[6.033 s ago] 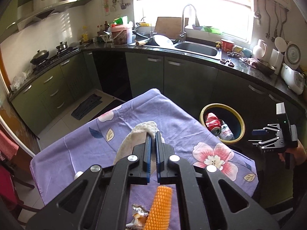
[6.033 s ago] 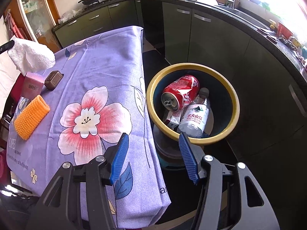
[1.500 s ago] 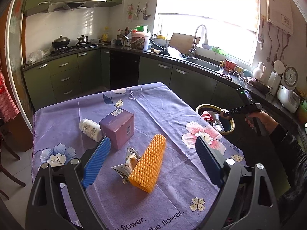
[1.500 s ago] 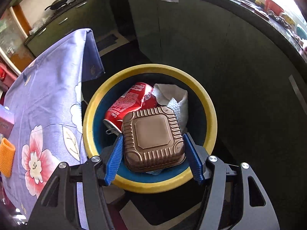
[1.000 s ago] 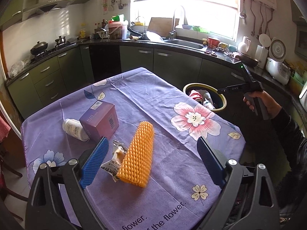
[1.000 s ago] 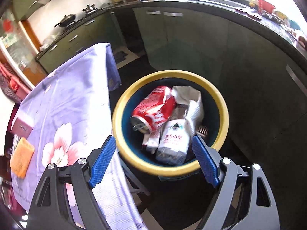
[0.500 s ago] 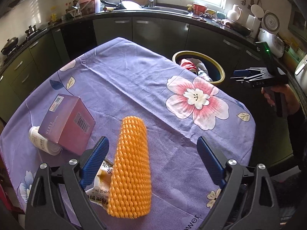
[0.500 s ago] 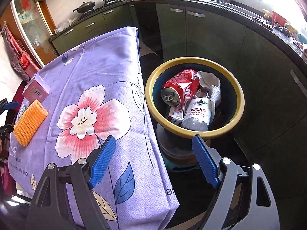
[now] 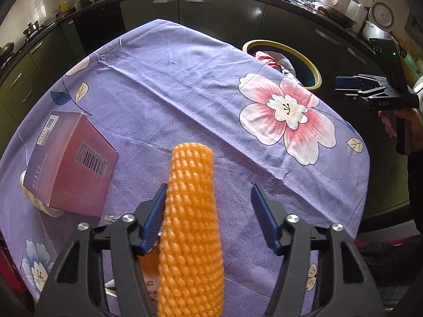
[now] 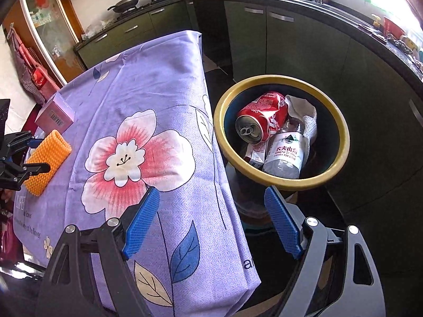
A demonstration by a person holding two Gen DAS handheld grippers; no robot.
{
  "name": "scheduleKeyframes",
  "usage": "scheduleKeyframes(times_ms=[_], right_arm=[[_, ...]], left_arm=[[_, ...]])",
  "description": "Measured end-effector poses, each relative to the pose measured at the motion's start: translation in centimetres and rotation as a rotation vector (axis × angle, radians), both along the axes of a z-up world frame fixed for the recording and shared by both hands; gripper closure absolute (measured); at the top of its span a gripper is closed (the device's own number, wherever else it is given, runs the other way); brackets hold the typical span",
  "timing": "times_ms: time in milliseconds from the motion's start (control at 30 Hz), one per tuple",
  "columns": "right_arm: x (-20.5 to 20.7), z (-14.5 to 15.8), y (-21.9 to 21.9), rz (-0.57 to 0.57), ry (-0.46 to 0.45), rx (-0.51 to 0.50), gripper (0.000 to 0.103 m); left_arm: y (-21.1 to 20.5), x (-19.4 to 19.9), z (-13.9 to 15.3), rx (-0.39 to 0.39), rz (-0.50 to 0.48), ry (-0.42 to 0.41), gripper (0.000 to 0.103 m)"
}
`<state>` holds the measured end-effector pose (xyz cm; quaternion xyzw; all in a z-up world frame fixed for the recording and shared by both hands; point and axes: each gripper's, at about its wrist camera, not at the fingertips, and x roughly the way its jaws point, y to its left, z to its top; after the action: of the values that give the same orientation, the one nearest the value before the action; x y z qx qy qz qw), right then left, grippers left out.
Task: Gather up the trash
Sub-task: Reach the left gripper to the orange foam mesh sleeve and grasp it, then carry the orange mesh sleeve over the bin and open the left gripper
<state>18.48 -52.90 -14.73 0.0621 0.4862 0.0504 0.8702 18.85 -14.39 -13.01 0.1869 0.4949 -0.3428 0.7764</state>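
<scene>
Orange foam netting [image 9: 191, 227] sits right between the blue pads of the left hand-held gripper [image 9: 208, 216], jaws spread around it: the left pad [image 9: 154, 214] is just at its edge, the right pad clearly off it, so no pinch. It lies on the purple flowered cloth of the worktop [image 9: 185, 84], with a crinkled wrapper [image 9: 148, 272] poking out beside the netting and a pink box [image 9: 68, 163] just left of it, a white bottle [image 9: 34, 198] tucked under the box. The right hand-held gripper [image 10: 211, 222] hangs spread and empty beyond the worktop edge, near the yellow-rimmed bin [image 10: 341, 121]. In that bin: red can [image 10: 261, 117], water bottle [image 10: 284, 155], white tissue [image 10: 308, 120].
</scene>
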Motion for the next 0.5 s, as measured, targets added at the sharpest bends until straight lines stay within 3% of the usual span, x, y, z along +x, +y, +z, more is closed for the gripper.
scheduleKeyframes(times_ms=[33, 167, 267, 500], right_arm=[[0.0, 0.0, 0.1, 0.002, -0.001, 0.001, 0.022], [-0.2, 0.1, 0.2, 0.004, -0.003, 0.003, 0.022], [-0.3, 0.2, 0.3, 0.009, -0.005, 0.004, 0.022], [-0.8, 0.6, 0.9, 0.025, -0.012, 0.001, 0.022]], left_arm=[[-0.1, -0.1, -0.1, 0.003, -0.003, 0.003, 0.059], [-0.4, -0.7, -0.1, 0.018, -0.014, -0.005, 0.070], [-0.5, -1.1, 0.0, 0.017, -0.016, -0.012, 0.084], [-0.8, -2.1, 0.8, 0.012, -0.018, -0.031, 0.089]])
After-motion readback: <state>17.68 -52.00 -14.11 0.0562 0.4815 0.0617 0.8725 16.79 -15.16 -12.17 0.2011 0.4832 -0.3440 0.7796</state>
